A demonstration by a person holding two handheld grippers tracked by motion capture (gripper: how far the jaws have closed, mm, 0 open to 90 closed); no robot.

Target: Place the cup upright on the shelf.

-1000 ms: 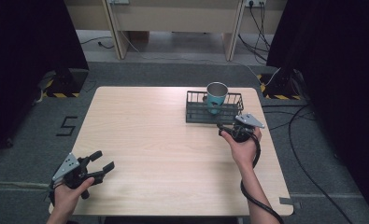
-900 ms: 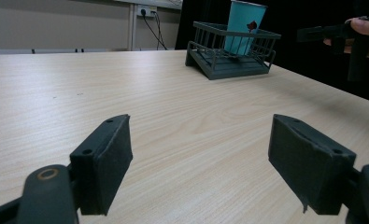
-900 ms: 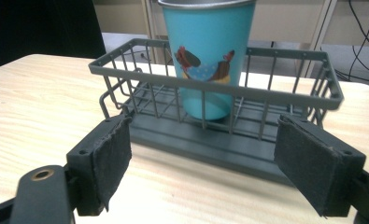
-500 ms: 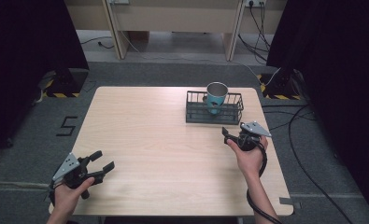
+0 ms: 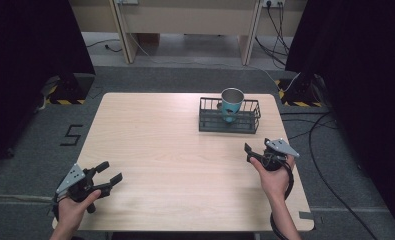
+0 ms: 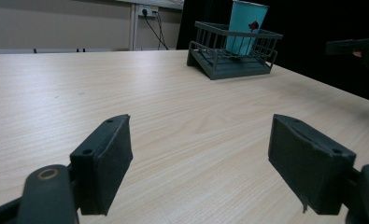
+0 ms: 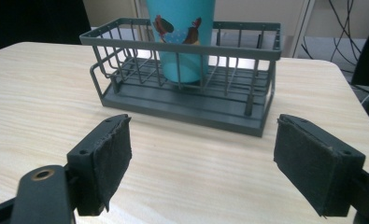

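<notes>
A dark wire basket (image 5: 206, 123) stands at the table's far right with a teal cup (image 5: 232, 103) upright inside it. My right gripper (image 5: 257, 148) hovers open in front of the basket, a short way back from it, nothing between its pads. In the right gripper view the basket (image 7: 182, 109) and the cup (image 7: 182, 11) lie straight ahead beyond the open right gripper (image 7: 203, 161). My left gripper (image 5: 112, 171) rests open at the near left corner, far from the basket. Its own view shows the left gripper (image 6: 201, 158) over bare wood, with the basket (image 6: 229, 65) and cup (image 6: 247, 23) far off.
The light wooden table (image 5: 160, 150) has wide free room between the two hands. A cable (image 5: 280, 220) trails from the right gripper over the near edge. Dark curtains and floor cables surround the table. The right gripper (image 6: 355, 46) appears at the right edge of the left gripper view.
My right gripper has drawn back from the basket toward the near edge and slightly right, still open. The left hand has stayed where it was.
</notes>
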